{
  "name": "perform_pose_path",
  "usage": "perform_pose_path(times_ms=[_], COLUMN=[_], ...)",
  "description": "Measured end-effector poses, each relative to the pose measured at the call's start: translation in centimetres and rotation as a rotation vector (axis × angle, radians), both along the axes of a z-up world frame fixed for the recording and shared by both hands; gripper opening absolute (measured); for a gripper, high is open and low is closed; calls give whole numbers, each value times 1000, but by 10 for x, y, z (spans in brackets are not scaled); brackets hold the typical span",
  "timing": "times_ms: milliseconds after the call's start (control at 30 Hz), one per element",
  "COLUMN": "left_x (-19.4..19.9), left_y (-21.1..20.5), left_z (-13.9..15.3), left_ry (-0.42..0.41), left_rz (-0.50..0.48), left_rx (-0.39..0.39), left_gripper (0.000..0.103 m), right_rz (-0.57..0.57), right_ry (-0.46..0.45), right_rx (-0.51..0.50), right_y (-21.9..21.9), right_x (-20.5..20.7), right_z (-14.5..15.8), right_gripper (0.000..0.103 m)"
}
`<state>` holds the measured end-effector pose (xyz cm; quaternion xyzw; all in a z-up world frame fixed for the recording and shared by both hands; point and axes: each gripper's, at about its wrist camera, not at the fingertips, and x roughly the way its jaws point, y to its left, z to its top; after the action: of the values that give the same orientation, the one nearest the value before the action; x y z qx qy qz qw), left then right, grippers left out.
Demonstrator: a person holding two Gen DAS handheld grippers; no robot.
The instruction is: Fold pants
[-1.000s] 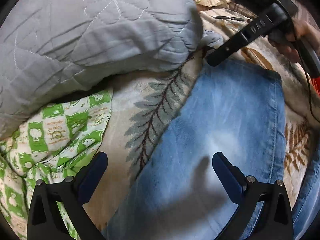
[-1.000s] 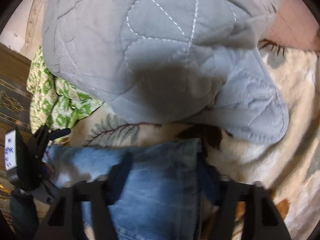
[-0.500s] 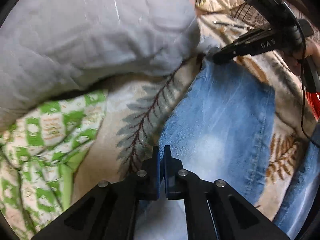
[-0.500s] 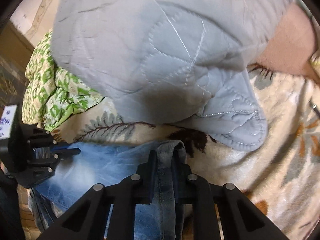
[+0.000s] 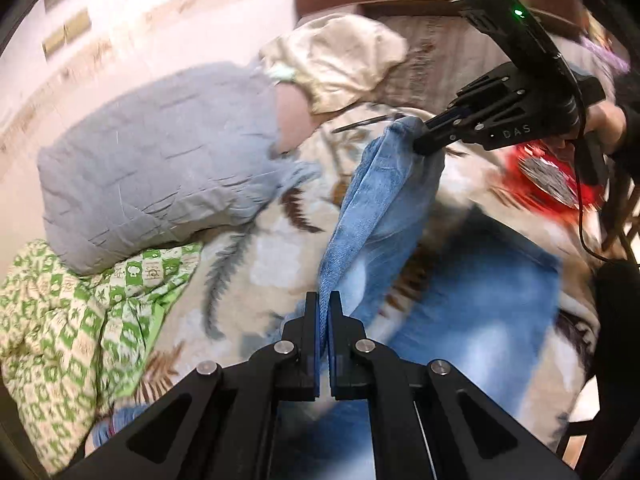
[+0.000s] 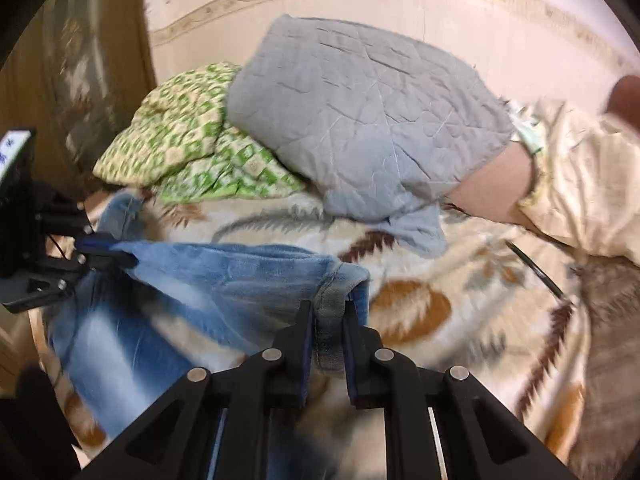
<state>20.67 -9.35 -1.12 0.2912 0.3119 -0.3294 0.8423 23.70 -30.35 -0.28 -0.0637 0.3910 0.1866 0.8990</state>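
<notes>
Denim pants (image 5: 384,208) hang stretched between both grippers over the blanket (image 6: 460,280): left gripper (image 5: 324,300) pinched fully shut on one hem corner, right gripper (image 6: 328,312) clamped on the other (thicker seam), edge running crosswise.

Light-blue denim pants (image 5: 384,200); one end lifted, rest draped on bed.

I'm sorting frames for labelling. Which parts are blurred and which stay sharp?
Left wrist view: left gripper sharp, jeans and blanket smeared by motion. Right wrist view: right gripper crisp, grey quilt soft, blanket streaked. Both bend at the fisheye edges.
</notes>
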Motion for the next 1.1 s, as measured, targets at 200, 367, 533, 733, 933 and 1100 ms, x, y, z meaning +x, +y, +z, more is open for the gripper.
perform_pose_path(times_ms=[200,367,533,733,933,1100], left_x=[-96,-115,-105,-105,-121,-117], left_y=[0,-4,-2,-6,20,73], left_z=[-41,-90,-127,-130,-91,-43], left_ry=[-4,65,134,124,107,79], left_rz=[-46,-8,46,77,137,242], left_rx=[12,37,47,42,-114,-192], left_gripper=[2,2,2,3,97,97], right_rz=[-9,-44,-90,-165,-217,-193], right_ry=[18,178,327,369,298,157], right_rx=[1,28,57,60,-8,-38], right_y=[-17,-24,-23,-26,-22,-10], right_x=[-109,-141,-147,-146,-159,-175], right_z=[-22,-64,-98,-114,-88,-47], right_gripper=[14,12,12,15,90,90])
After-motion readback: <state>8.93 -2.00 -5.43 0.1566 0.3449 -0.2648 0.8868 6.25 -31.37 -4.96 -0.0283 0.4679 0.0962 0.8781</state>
